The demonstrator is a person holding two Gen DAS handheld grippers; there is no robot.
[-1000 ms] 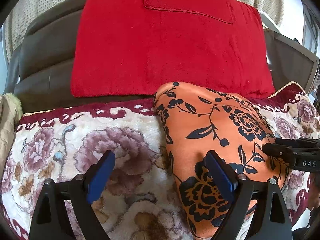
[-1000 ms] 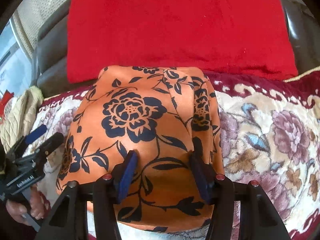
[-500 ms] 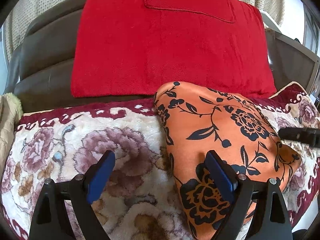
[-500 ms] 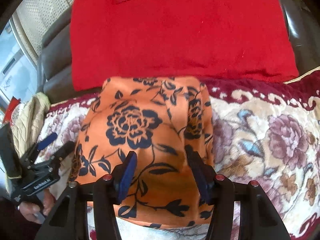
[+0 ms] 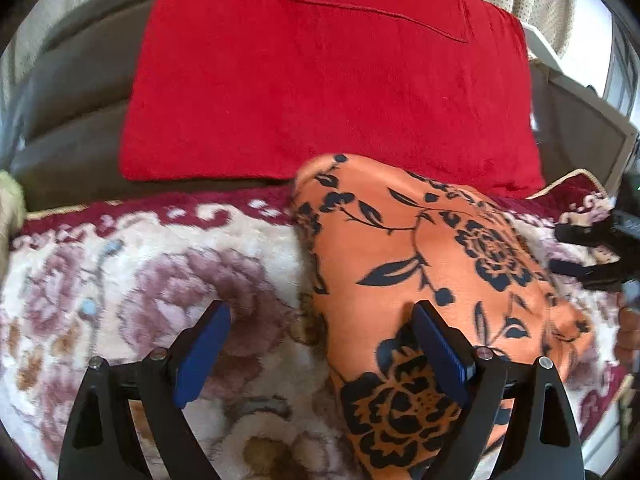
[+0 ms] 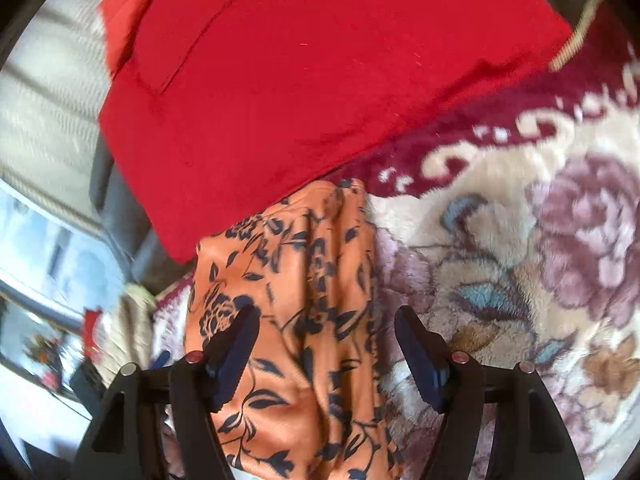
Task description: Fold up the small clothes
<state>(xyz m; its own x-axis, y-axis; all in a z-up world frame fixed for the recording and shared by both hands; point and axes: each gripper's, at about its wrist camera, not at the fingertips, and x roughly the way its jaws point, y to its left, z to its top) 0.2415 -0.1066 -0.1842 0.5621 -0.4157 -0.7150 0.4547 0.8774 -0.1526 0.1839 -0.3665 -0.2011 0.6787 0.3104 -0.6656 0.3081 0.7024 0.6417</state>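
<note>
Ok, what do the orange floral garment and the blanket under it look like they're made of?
Orange floral garment: probably a thin, smooth brushed or satiny knit; it has a soft sheen and drapes in fine folds. Floral blanket: looks like plush fleece, matte, with a fuzzy pile that blurs the flower pattern. Exact fibres cannot be told.

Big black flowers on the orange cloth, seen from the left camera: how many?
3 on the orange cloth: one at right, mid-height, one low at centre, one at the far top corner. Folds may hide more.
</note>
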